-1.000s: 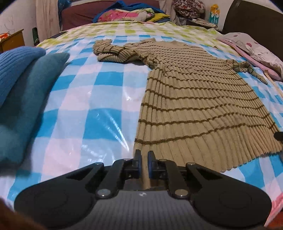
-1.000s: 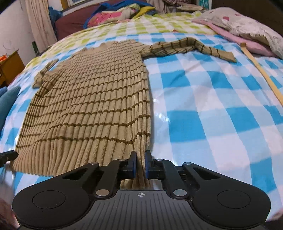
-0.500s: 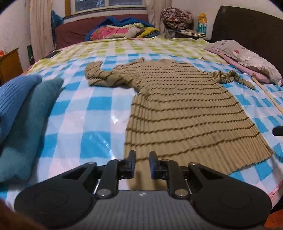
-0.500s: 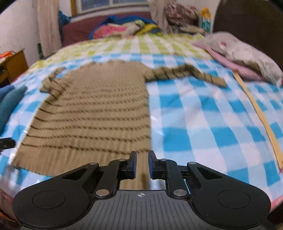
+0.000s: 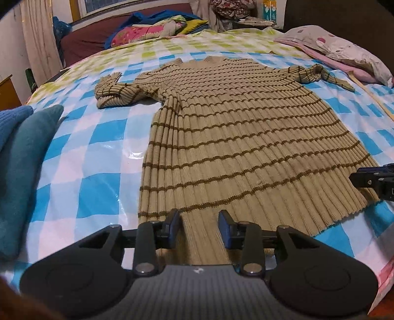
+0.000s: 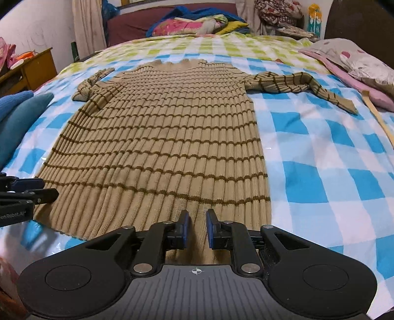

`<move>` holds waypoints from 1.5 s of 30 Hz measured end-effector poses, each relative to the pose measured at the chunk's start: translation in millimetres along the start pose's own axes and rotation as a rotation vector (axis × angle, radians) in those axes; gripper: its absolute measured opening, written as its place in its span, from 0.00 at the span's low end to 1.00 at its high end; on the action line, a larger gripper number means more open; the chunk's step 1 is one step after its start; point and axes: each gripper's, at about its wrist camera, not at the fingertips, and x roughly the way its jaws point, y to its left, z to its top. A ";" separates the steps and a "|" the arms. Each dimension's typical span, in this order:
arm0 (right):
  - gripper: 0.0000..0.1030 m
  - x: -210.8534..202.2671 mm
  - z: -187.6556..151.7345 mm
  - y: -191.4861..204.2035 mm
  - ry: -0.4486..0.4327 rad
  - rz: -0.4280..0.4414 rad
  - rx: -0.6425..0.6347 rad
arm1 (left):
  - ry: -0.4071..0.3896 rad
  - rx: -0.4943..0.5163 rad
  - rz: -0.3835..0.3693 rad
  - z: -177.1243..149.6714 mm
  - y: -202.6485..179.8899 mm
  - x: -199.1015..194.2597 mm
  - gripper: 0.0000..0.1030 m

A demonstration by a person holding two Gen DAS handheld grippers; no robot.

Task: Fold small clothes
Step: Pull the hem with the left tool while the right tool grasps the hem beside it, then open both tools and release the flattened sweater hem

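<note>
A tan ribbed sweater with brown stripes [image 5: 236,137] lies flat on the checked bed cover, hem towards me, both sleeves bunched at the sides; it also shows in the right wrist view [image 6: 162,137]. My left gripper [image 5: 200,219] is open over the hem near its left corner, the fabric lying loose between the jaws. My right gripper [image 6: 197,219] is open, less wide, over the hem near its right corner. Each gripper shows at the edge of the other's view, the right one [image 5: 374,178] and the left one [image 6: 24,192].
Blue and teal knitwear [image 5: 22,157] is piled at the left. A pink pillow [image 5: 344,54] and a tan strap [image 6: 379,120] lie at the right. Bedding [image 6: 197,23] and a dark headboard stand at the back. A wooden cabinet [image 6: 32,69] stands far left.
Both grippers have opened and let go of the hem, the left wider than the right. The sweater has settled flat on the bed.
</note>
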 end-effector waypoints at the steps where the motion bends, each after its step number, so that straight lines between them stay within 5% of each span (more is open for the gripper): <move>1: 0.16 1.2 -0.7 -0.2 -0.001 0.000 0.002 | 0.001 0.002 0.008 0.7 -0.7 0.6 0.43; 21: 0.17 2.3 -10.6 8.7 -0.064 -0.034 -0.061 | 0.005 0.042 0.110 2.2 -10.7 2.5 0.61; 33: 0.20 -4.9 -6.6 -3.9 -0.105 0.013 0.040 | -0.041 0.007 0.074 6.2 -7.5 -8.3 0.62; 45: 0.21 -2.7 -8.4 -8.5 -0.108 0.020 0.060 | -0.004 -0.012 0.072 -0.1 -6.8 -2.4 0.66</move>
